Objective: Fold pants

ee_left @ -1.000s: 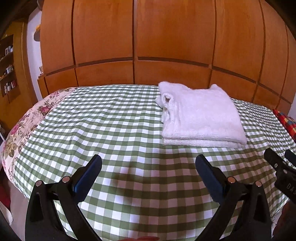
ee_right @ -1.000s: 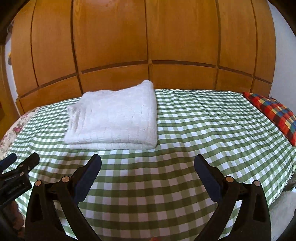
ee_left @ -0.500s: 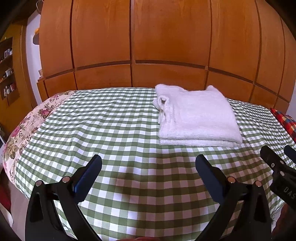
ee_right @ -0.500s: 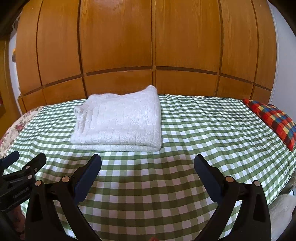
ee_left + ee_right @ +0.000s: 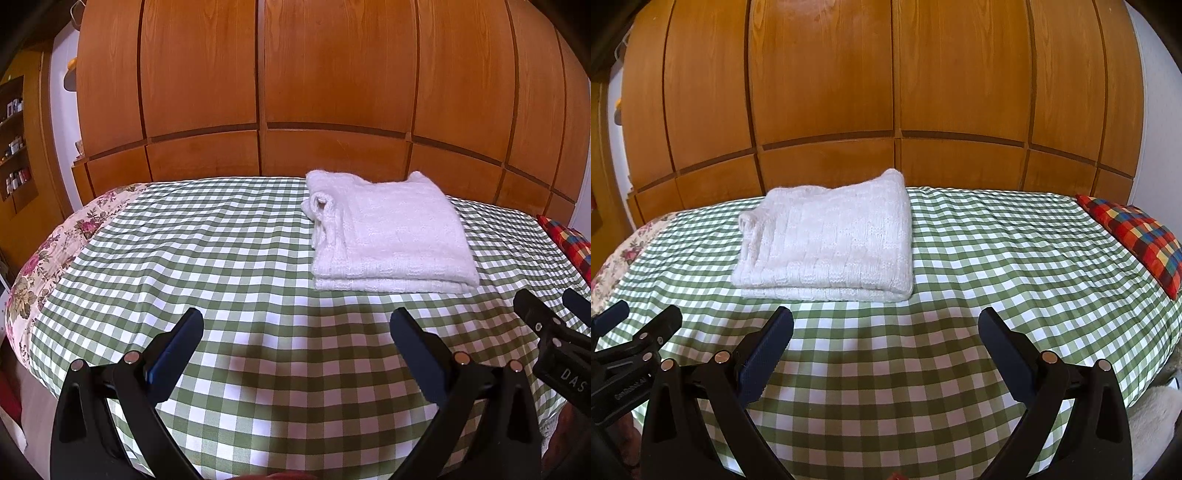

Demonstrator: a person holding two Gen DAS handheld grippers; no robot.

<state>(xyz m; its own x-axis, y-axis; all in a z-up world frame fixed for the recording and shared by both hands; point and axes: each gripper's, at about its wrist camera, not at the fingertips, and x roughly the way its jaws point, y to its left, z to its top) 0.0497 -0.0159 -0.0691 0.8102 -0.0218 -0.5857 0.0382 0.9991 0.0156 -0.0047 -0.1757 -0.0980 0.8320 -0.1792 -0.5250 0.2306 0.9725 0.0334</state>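
White knitted pants (image 5: 391, 230) lie folded into a neat rectangle on the green checked bedcover (image 5: 221, 258), toward the far side of the bed. In the right wrist view the same folded pants (image 5: 827, 240) sit left of centre. My left gripper (image 5: 295, 328) hangs open over the near part of the bed, well short of the pants, with nothing between its fingers. My right gripper (image 5: 884, 326) is also open and empty, to the right of the left one. Each gripper shows at the edge of the other's view.
A wooden wardrobe wall (image 5: 295, 92) stands right behind the bed. A red plaid cushion (image 5: 1141, 236) lies at the bed's right end. A floral sheet (image 5: 48, 258) shows at the left end, with shelves (image 5: 14, 140) beyond it.
Both grippers have drawn back and risen slightly from the bed, so the folded pants appear a little farther away. The pants have not moved.
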